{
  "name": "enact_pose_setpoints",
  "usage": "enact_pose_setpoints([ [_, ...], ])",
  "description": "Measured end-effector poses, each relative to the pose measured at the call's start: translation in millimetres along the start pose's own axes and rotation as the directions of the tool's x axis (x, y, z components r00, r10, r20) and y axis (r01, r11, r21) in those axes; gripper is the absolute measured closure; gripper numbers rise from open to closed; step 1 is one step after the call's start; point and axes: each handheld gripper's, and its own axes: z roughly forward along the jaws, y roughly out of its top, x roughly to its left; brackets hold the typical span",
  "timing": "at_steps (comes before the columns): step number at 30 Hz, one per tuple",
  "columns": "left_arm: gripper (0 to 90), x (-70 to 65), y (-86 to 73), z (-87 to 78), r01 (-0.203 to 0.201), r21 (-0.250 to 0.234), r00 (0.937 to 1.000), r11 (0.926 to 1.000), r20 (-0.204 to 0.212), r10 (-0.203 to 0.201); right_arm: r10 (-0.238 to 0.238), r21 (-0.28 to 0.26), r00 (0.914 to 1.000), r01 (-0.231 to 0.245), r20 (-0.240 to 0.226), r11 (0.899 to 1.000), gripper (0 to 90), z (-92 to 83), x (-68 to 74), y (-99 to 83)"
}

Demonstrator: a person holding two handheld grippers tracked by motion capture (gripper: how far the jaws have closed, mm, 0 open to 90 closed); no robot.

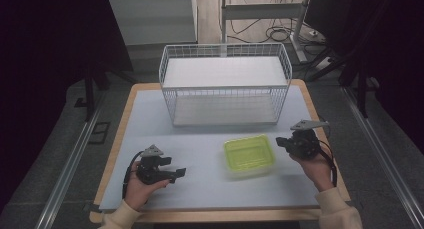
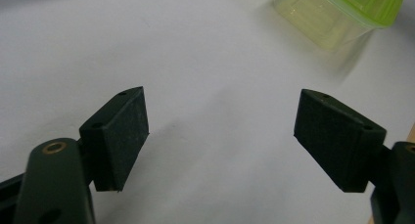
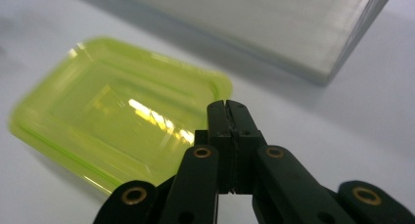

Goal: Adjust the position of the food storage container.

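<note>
The yellow-green plastic container (image 1: 249, 155) sits on the pale table mat (image 1: 200, 134), toward my right side, in front of the white wire basket (image 1: 225, 84) and apart from it. It is a shallow rectangular tub with a lid of the same translucent green, and I can see light glinting off the top in my right gripper view (image 3: 122, 121). I judge it light and probably empty, with thin walls that would flex under a hard squeeze. The smooth lid looks slippery, so I would not pinch it flat from above. The better hold, I think, is across a short side at the rim, where the lid's lip stiffens the wall, or one gripper on each end for a level lift.

My right gripper (image 1: 279, 142) is just beside the container's right edge, its jaws pressed together with nothing between them; in its own view the closed tips (image 3: 226, 106) hang over the near corner of the lid. It would have to open before it could take anything. My left gripper (image 1: 181, 172) rests low on the mat, well to the left of the tub, jaws spread wide and empty, with the container's corner (image 2: 342, 13) visible beyond them.
</note>
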Motion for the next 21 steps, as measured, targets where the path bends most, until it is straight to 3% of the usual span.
enact_pose_setpoints([
  [8, 20.0, -1.4, 0.3, 0.3, 0.0, -0.003, 1.0, 1.0, -0.005, 0.0, -0.001, 0.084, 1.0, 0.0, 0.004, 0.996, 89.9, 22.2, -5.6, -16.5],
  [11, 20.0, -0.6, -0.1, 0.4, 0.002, -0.002, 1.0, 1.0, -0.006, -0.002, 0.005, 0.107, 0.9999, -0.003, -0.014, 0.994, 89.9, 29.2, -6.7, -19.9],
  [21, 20.0, 0.7, -1.1, 1.1, -0.001, 0.006, 1.0, 1.0, -0.005, 0.001, 0.011, 0.145, 0.9983, -0.003, -0.058, 0.989, 89.9, 40.9, -4.0, -22.4],
])
